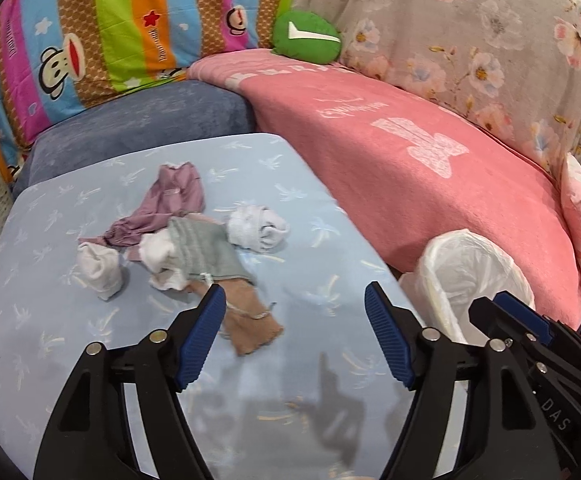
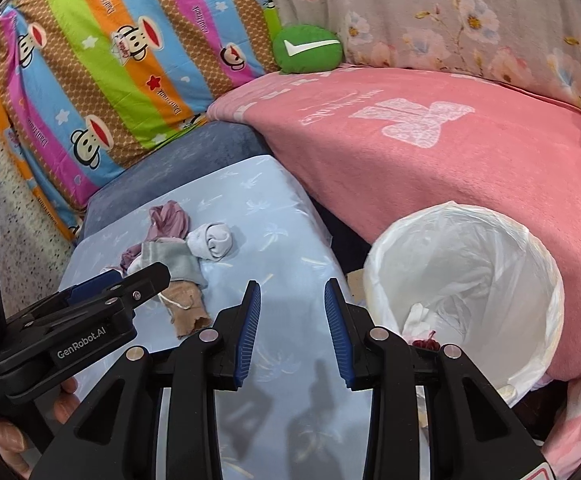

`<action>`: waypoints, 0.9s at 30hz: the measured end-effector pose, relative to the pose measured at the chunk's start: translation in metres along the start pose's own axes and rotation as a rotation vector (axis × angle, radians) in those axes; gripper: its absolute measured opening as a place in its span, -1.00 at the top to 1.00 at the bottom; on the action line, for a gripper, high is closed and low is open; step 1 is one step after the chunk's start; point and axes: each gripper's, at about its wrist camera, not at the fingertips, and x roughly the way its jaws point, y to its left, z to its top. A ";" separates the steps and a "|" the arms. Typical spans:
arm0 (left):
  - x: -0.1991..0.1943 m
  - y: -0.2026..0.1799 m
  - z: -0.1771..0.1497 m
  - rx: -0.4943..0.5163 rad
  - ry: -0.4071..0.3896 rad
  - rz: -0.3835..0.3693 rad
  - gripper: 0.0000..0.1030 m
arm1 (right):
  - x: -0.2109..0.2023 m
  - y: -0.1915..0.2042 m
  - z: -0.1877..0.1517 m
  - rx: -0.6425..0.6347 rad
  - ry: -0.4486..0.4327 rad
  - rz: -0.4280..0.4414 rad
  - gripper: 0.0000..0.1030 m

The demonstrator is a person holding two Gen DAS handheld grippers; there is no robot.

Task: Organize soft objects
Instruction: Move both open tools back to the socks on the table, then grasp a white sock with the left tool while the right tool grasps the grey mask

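Both grippers hang over a light blue cushion [image 1: 70,340] and hold nothing. On the left gripper [image 1: 294,300] the jaws stand wide apart; on the right gripper [image 2: 292,296] the gap is narrower, with only blue fabric between the pads. Further away on the cushion lies a small heap of soft things: a purple cloth [image 1: 170,196], a rolled white sock [image 1: 256,226], a grey-green sock [image 1: 206,252], another white sock [image 1: 100,266] and a brown stocking [image 1: 250,322]. Right of the cushion stands a bin [image 2: 466,276] lined with a white bag, beside a pink blanket [image 2: 450,160]
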 end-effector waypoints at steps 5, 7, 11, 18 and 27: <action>0.003 0.036 -0.003 -0.052 0.011 0.048 -0.42 | 0.014 0.030 0.000 -0.046 0.021 0.021 0.20; 0.005 0.049 -0.003 -0.073 0.016 0.064 -0.42 | 0.020 0.040 0.001 -0.062 0.028 0.030 0.20; 0.009 0.079 -0.004 -0.108 0.025 0.108 -0.42 | 0.037 0.065 0.003 -0.095 0.049 0.058 0.20; 0.022 0.129 -0.005 -0.160 0.049 0.173 -0.42 | 0.067 0.104 0.006 -0.139 0.084 0.101 0.20; 0.045 0.170 0.002 -0.210 0.074 0.179 -0.42 | 0.113 0.147 0.010 -0.184 0.133 0.132 0.20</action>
